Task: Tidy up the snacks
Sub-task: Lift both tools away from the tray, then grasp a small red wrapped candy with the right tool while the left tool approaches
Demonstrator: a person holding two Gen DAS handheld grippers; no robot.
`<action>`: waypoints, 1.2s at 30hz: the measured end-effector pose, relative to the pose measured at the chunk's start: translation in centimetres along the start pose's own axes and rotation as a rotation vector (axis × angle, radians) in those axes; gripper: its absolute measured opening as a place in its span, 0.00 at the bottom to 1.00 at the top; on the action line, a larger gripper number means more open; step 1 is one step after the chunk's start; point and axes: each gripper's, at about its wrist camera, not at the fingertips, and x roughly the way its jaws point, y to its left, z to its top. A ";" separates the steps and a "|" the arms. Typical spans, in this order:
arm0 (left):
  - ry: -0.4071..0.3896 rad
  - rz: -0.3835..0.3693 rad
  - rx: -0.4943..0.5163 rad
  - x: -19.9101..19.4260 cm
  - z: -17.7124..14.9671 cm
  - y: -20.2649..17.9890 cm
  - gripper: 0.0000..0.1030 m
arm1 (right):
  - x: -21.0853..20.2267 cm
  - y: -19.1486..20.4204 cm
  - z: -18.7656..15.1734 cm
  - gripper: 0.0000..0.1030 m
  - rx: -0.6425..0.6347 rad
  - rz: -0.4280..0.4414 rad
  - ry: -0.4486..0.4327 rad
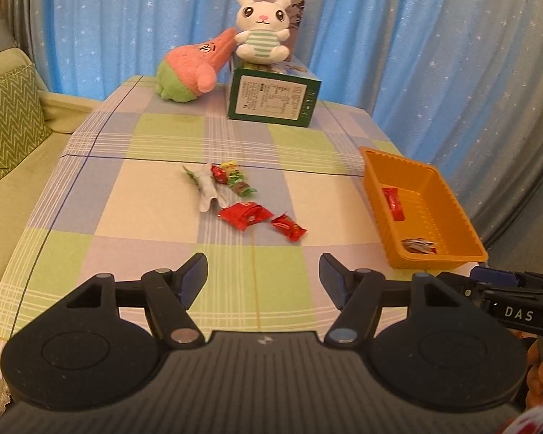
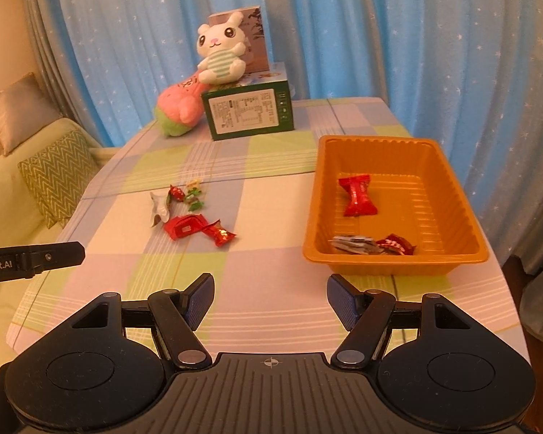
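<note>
A cluster of loose snacks (image 1: 240, 199) was seen mid-table; the left gripper (image 1: 263, 278) and right gripper (image 2: 270, 298) were held apart and empty — the orange tray (image 2: 449, 188) at right held three wrapped pieces.

Left gripper (image 1: 263, 279) hangs above a checked surface (image 1: 126, 224), jaws apart with nothing between them. Loose snack wrappers (image 1: 240, 199) lie beyond. An orange tray (image 1: 449, 253) at right holds a red snack (image 1: 394, 202).

"DAS" on right claw (image 1: 488, 282), "Robot.AI" on left claw (image 2: 32, 258)
</note>
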 end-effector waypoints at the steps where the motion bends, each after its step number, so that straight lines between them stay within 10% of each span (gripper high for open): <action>1: 0.002 0.004 0.001 0.2 0.0 0.2 0.63 | 0.3 0.2 0.0 0.67 -0.006 0.007 0.003; 25: 0.106 -0.054 0.120 10.2 3.1 4.3 0.57 | 13.1 3.3 2.1 0.66 -0.141 0.113 0.063; 36: 0.156 -0.086 0.243 15.8 4.4 5.2 0.44 | 20.8 3.4 3.8 0.50 -0.238 0.143 0.099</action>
